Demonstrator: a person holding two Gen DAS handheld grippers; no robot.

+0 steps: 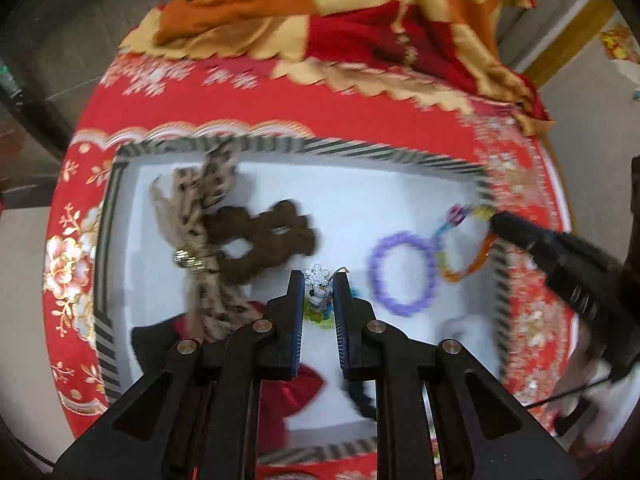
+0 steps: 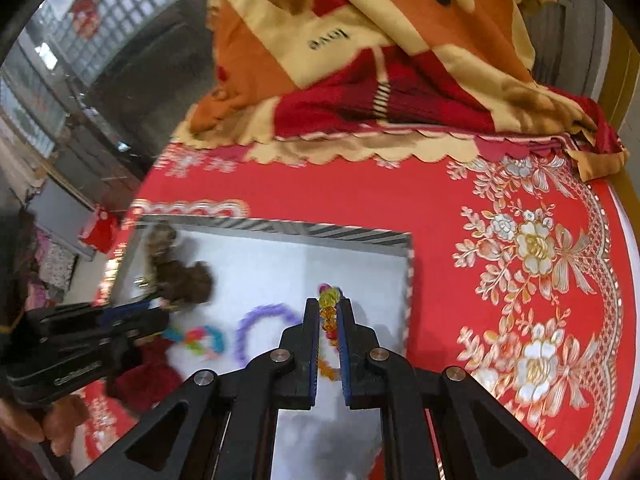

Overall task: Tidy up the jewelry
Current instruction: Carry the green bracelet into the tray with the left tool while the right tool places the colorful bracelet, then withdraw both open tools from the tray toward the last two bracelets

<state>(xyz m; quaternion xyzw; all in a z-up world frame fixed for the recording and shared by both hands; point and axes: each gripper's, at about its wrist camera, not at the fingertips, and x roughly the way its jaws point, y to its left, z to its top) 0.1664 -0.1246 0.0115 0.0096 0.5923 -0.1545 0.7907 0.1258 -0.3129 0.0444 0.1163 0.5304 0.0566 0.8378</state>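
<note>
A white box with a striped rim (image 1: 392,152) lies on the red table; it also shows in the right wrist view (image 2: 352,234). My left gripper (image 1: 318,280) is shut on a snowflake charm bracelet (image 1: 318,276) over the box floor. My right gripper (image 2: 329,306) is shut on a multicoloured bead bracelet (image 2: 329,300), which also shows near the box's right rim in the left wrist view (image 1: 460,240). A purple bead bracelet (image 1: 402,274) lies in the box. A brown scrunchie (image 1: 260,236) and a leopard-print bow (image 1: 200,216) lie at the left.
A red floral tablecloth (image 2: 520,280) covers the round table. A folded orange and red blanket (image 2: 380,60) lies at the back. A dark red fabric piece (image 1: 288,392) sits in the near part of the box.
</note>
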